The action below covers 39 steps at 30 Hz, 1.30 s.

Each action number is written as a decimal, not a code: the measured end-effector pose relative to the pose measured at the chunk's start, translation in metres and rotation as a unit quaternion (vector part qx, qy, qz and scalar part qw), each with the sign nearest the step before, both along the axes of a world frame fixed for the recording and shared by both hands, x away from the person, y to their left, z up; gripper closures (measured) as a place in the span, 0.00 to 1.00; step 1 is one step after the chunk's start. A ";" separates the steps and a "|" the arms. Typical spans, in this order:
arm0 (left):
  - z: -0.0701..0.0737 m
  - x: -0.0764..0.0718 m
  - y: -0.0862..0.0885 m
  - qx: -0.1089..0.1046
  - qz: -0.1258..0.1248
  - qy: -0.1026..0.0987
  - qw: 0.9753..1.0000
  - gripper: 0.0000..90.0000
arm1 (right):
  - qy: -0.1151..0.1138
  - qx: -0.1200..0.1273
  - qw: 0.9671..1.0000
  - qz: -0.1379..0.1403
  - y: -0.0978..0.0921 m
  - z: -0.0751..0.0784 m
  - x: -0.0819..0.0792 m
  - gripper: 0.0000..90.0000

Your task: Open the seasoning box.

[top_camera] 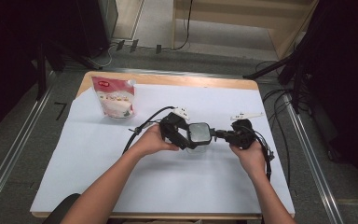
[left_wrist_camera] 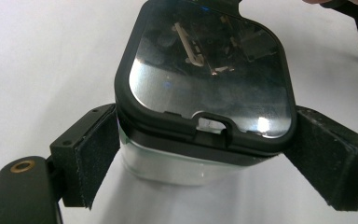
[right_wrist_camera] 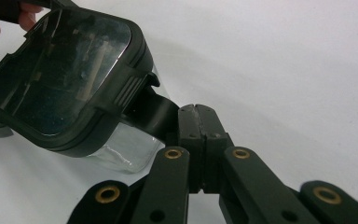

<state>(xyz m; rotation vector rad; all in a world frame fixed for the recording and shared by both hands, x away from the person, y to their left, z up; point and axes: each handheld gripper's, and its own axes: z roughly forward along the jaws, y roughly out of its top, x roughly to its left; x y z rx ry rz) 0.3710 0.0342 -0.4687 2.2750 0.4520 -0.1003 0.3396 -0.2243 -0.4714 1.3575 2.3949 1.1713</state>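
From above, the jar [top_camera: 199, 138] sits mid-table between both hands, a pouch [top_camera: 114, 98] well behind. The left gripper [left_wrist_camera: 200, 154] clamps the glass body below the lid [left_wrist_camera: 205, 84]. The right gripper [right_wrist_camera: 196, 140] is pinched together on the lid's side latch [right_wrist_camera: 156, 116]; I'd lift it gently while the left holds firm.

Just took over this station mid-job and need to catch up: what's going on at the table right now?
A person works on a clear container with a black lid in the middle of the white-covered table. The left gripper has its pads on the container's two sides just under the lid. The right gripper has its jaws pressed together on the lid's side latch. The lid sits on the container. A red and white pouch stands untouched at the back left.
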 end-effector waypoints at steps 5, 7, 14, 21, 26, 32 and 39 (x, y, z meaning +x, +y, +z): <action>-0.002 0.001 0.000 -0.007 -0.009 -0.012 1.000 0.15 | 0.002 0.000 1.000 -0.001 0.000 -0.001 0.000 1.00; -0.002 0.001 0.000 -0.007 -0.010 -0.014 1.000 0.15 | 0.002 0.001 1.000 -0.001 0.000 -0.001 0.000 1.00; 0.001 -0.002 -0.001 0.002 -0.012 -0.033 0.999 0.17 | 0.002 0.002 1.000 -0.002 0.000 -0.001 0.000 1.00; 0.007 -0.003 0.002 0.008 -0.012 -0.048 0.999 0.19 | 0.004 0.001 1.000 -0.001 0.001 -0.001 -0.001 1.00; 0.008 -0.006 0.000 0.016 -0.018 -0.059 0.998 0.19 | 0.000 0.002 1.000 -0.002 0.002 -0.001 -0.002 1.00; 0.010 -0.007 -0.001 0.014 -0.022 -0.062 0.998 0.19 | -0.002 0.010 1.000 -0.008 0.001 0.000 -0.001 1.00; 0.015 -0.009 -0.002 0.021 -0.024 -0.071 0.997 0.20 | -0.003 0.007 1.000 -0.006 0.002 -0.001 -0.002 1.00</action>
